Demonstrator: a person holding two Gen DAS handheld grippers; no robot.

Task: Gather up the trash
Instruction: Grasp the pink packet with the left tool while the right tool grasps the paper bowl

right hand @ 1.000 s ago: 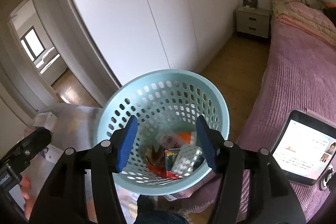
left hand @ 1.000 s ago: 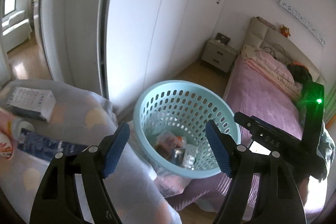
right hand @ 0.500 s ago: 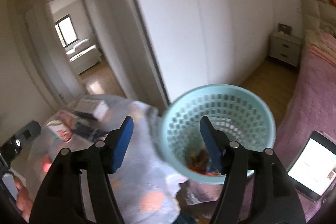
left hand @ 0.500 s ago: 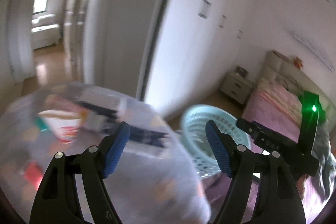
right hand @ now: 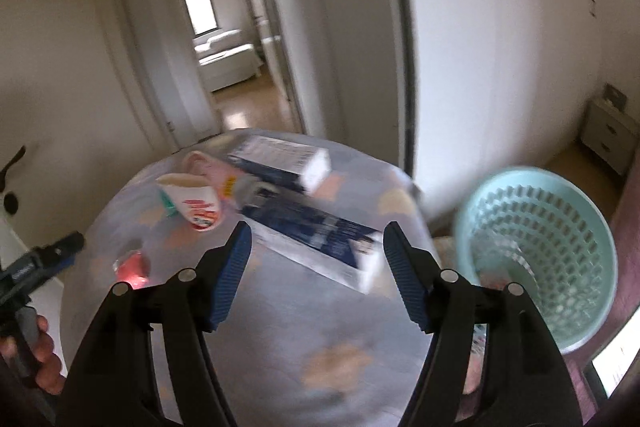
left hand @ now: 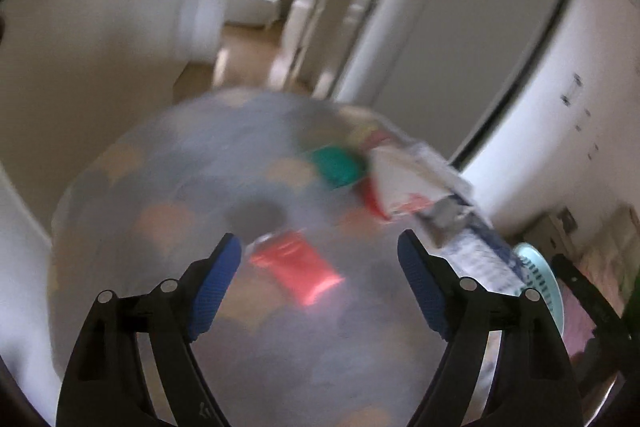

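Observation:
My left gripper [left hand: 318,247] hovers over a round table [left hand: 168,227] with a grey patterned cloth; its jaws are opening and hold nothing. In this blurred view a red wrapper [left hand: 296,271] lies just past the fingertips. Farther off are a green item [left hand: 336,165] and a white paper cup [left hand: 400,187]. My right gripper [right hand: 318,233] is open and empty above a dark blue box [right hand: 320,239]. Beyond it are a second box [right hand: 284,163], the cup [right hand: 196,203] and the wrapper [right hand: 134,265]. The pale blue basket [right hand: 536,259] stands right of the table.
A hand [right hand: 44,359] holds the left gripper [right hand: 44,259] at the table's left edge. White wardrobe doors [right hand: 500,67] rise behind the basket, and an open doorway [right hand: 224,39] lies beyond the table. A lit tablet [right hand: 616,367] shows at the lower right.
Both views have swung left, from looking down into the basket to looking over the table. The basket has slid to the right edge. The right jaws stand wider apart than before.

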